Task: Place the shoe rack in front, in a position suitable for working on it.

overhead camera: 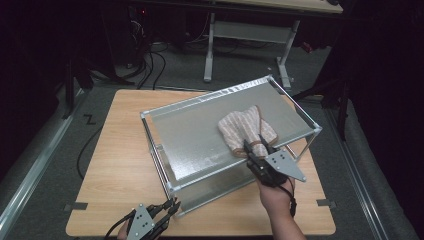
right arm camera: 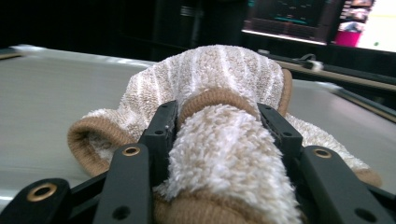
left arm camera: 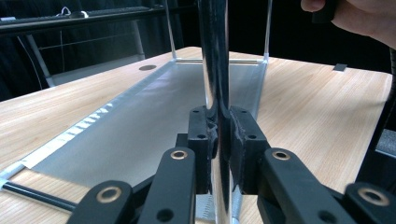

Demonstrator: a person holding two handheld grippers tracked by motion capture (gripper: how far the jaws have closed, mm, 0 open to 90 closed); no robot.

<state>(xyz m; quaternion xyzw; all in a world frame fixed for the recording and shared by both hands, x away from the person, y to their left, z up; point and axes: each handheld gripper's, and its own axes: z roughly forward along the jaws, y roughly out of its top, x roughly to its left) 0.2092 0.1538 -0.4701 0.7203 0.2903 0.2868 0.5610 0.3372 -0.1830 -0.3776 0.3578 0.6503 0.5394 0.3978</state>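
High view: a clear box frame (overhead camera: 165,130) sits on the table (overhead camera: 115,165), and a striped towel (overhead camera: 245,127) lies bunched on the box's top panel, towards its right end. The right gripper (overhead camera: 252,146) is clamped on the towel's near edge. The left gripper (overhead camera: 172,204) is at the box's near corner.

Left gripper view: the jaws are closed on the upright corner post (left arm camera: 215,70), steadying the box.

Right gripper view: a roll of towel (right arm camera: 224,154) fills the gap between the jaws, pinched on both sides; the rest heaps ahead.

Judging by this, the grasp is done; spreading or folding the towel is still to do.
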